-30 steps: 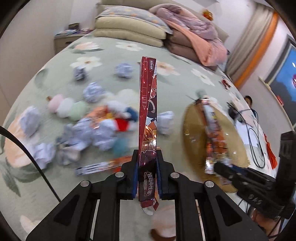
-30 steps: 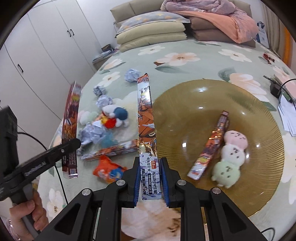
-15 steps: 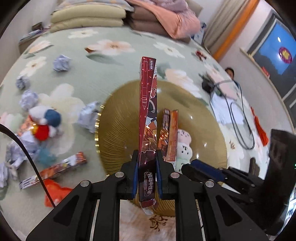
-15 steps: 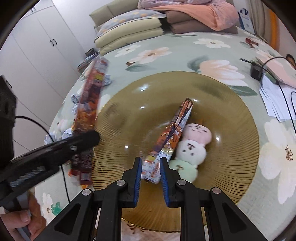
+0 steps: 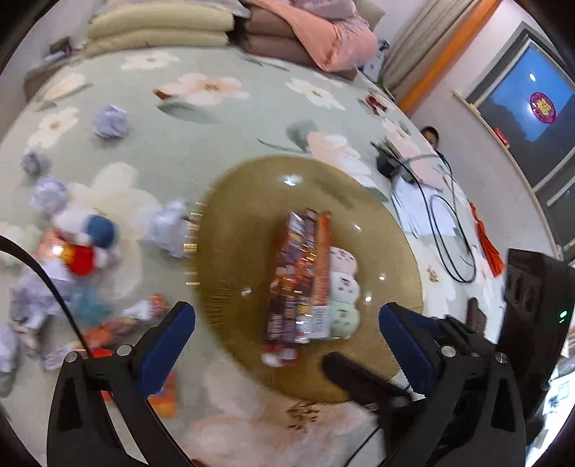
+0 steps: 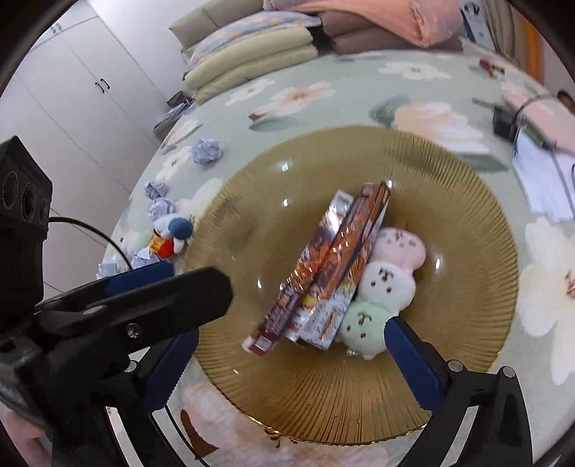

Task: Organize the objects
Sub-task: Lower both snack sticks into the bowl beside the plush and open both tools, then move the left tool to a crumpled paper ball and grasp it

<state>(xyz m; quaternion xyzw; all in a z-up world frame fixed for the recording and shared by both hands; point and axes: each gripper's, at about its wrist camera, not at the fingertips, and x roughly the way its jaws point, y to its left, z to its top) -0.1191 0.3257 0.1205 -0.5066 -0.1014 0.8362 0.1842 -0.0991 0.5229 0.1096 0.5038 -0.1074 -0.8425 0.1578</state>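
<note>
Three long foil snack packets [image 5: 298,276] [image 6: 334,266] lie side by side in the amber glass plate [image 5: 230,273] [image 6: 449,222], against a pink, white and green plush skewer [image 5: 343,287] [image 6: 388,280]. My left gripper [image 5: 285,316] hovers over the plate's near rim with its jaws opening wide. Nothing is gripped; the packets lie loose below the gap. My right gripper [image 6: 291,330] hangs close beside it, jaws likewise opening, holding nothing.
Left of the plate the floral bedspread holds crumpled paper balls [image 5: 109,120] [image 6: 206,151], a blue, white and red plush toy [image 5: 86,237] [image 6: 172,230] and more packets [image 5: 118,323]. Cables and papers [image 5: 431,215] lie to the right. Pillows and folded blankets [image 5: 251,32] sit behind.
Both grippers swung over the plate and opened. The packet each one held upright now lies flat in the plate beside the earlier packet.
</note>
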